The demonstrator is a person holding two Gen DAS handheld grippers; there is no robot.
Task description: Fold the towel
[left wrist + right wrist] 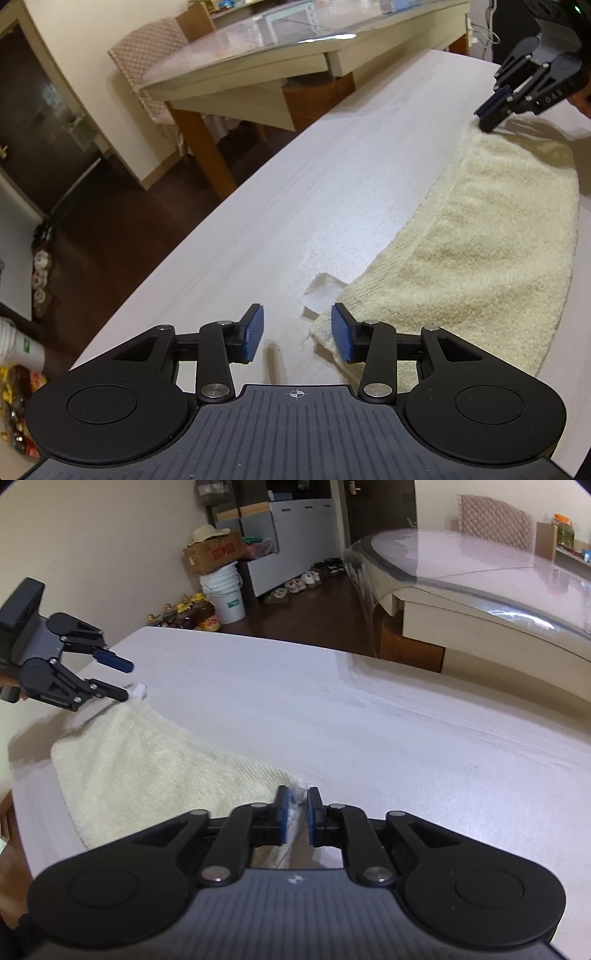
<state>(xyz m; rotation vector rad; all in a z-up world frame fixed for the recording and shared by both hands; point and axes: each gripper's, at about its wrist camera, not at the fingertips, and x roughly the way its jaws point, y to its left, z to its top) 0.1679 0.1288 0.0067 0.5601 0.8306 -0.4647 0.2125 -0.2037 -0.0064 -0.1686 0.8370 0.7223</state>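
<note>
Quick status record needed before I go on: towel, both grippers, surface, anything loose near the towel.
towel: cream terry-cloth towel, lying folded in a long strip on the table
surface: white cloth-covered table
left gripper: open, jaws apart at the near towel corner, nothing pinched
right gripper: open by a narrow gap, towel corner between the pads, not pressed
loose item: small white tag sticking out at the left gripper's corner
fold state: one fold laid down; further folds not yet done

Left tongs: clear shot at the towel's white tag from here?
Probably yes. The left tongs stand open just short of the tag, with only bare table between; the towel lies beside it.
</note>
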